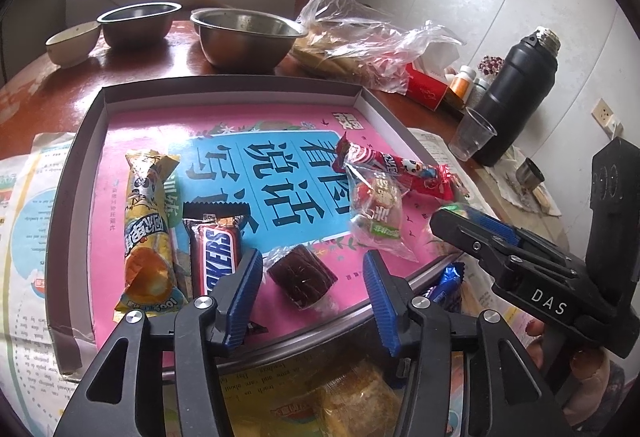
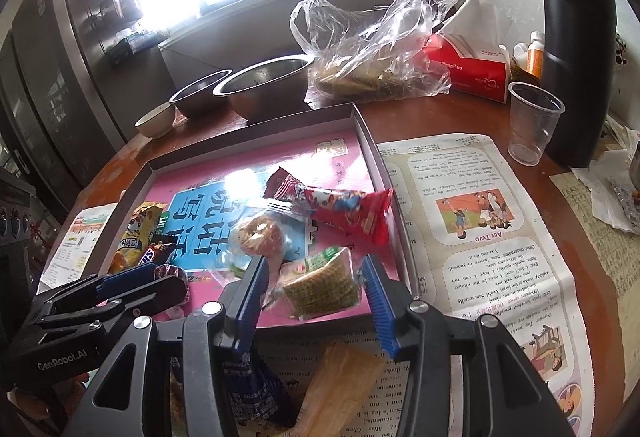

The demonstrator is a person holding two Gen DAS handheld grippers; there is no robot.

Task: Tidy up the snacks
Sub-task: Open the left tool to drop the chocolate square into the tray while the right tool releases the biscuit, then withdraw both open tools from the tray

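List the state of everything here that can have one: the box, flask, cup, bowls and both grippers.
Box: open, holding snacks.
Black flask: upright, cap off.
Plastic cup: upright, empty.
Metal bowls: upright; contents unclear.
Left gripper: open, holding nothing.
Right gripper: open, holding nothing.

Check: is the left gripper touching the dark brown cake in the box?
Apart. In the left wrist view the left gripper stands open around the dark brown cake, with pink box floor visible between each blue pad and the wrapper.
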